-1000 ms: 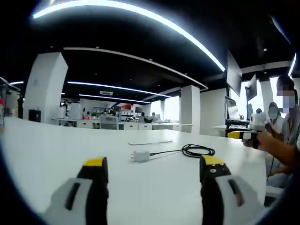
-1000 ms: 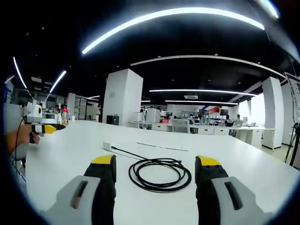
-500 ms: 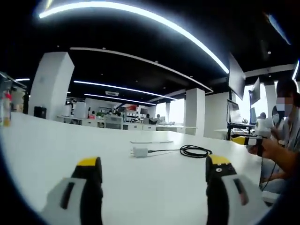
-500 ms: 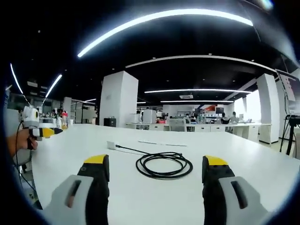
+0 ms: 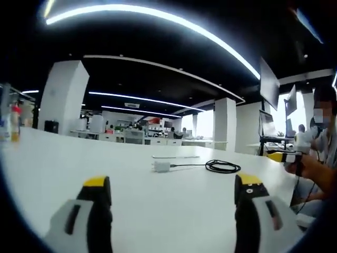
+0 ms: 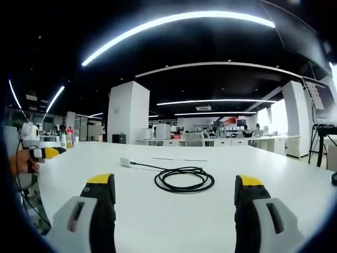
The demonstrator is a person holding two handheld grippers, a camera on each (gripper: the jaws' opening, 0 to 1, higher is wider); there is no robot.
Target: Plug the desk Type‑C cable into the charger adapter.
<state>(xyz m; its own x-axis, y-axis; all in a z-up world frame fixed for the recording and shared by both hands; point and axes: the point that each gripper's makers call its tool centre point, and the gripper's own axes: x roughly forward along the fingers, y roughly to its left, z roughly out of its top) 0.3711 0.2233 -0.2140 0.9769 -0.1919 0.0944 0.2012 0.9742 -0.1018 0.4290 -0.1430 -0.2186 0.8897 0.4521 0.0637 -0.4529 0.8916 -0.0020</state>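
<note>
Both grippers hover wide open, holding nothing, above the white desk (image 6: 221,211).
The left gripper (image 5: 171,208) and right gripper (image 6: 176,203) face the coiled cable (image 6: 184,179); its straight end runs lengthwise to the charger adapter (image 5: 161,166) just beside.

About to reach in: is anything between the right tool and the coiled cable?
Nothing visible. Bare white table lies between the open right tool and the black cable, with the charger adapter beyond.

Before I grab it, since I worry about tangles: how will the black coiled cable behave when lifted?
The thin black coiled cable will probably be floppy and light, its loose loops sagging or unwinding. One end seems to reach the small white charger adapter, which looks light enough to drag across the smooth white table.
</note>
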